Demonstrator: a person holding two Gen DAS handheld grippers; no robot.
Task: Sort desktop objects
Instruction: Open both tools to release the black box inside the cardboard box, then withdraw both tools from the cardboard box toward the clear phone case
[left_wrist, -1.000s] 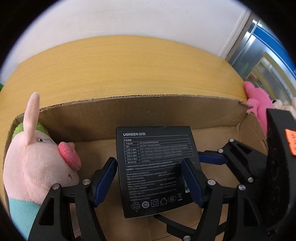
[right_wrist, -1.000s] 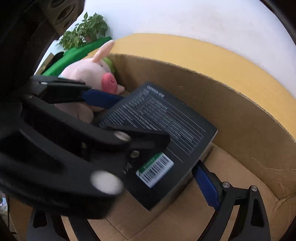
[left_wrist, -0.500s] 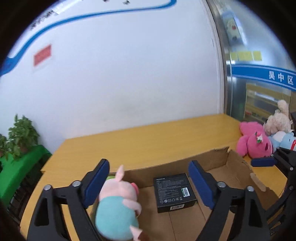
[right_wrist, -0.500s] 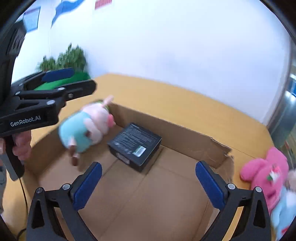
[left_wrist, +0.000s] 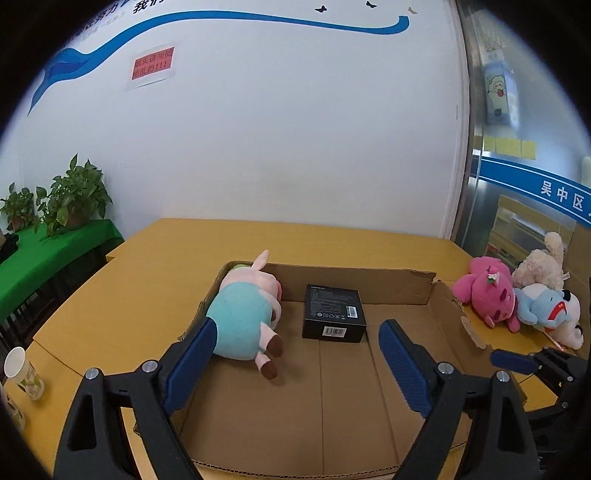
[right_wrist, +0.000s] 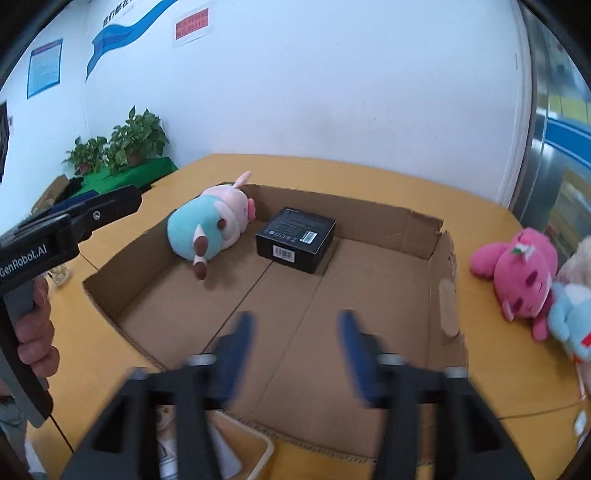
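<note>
A black boxed product (left_wrist: 334, 314) lies flat on the floor of an open cardboard carton (left_wrist: 354, 284), near its far wall. A pink pig plush in a teal shirt (left_wrist: 247, 314) lies on its side just left of it. My left gripper (left_wrist: 299, 354) is open above the carton's near half, well short of both, with nothing between its blue pads. The right gripper (right_wrist: 297, 347) is blurred over the carton floor. Its jaws are closing slightly but still wide, with nothing between them. From the right wrist the black box (right_wrist: 295, 240) and pig (right_wrist: 207, 225) lie ahead.
Three plush toys lie on the yellow table right of the carton: pink (left_wrist: 487, 295), cream (left_wrist: 543, 266), blue-white (left_wrist: 550, 310). A paper cup (left_wrist: 22, 373) stands at the left edge. A hand (right_wrist: 33, 325) grips the left gripper's handle. A white container (right_wrist: 236, 443) sits under the right gripper.
Both grippers have pulled back and up out of the carton. The black box, which was between the left pads a second ago, now lies free on the carton floor.
</note>
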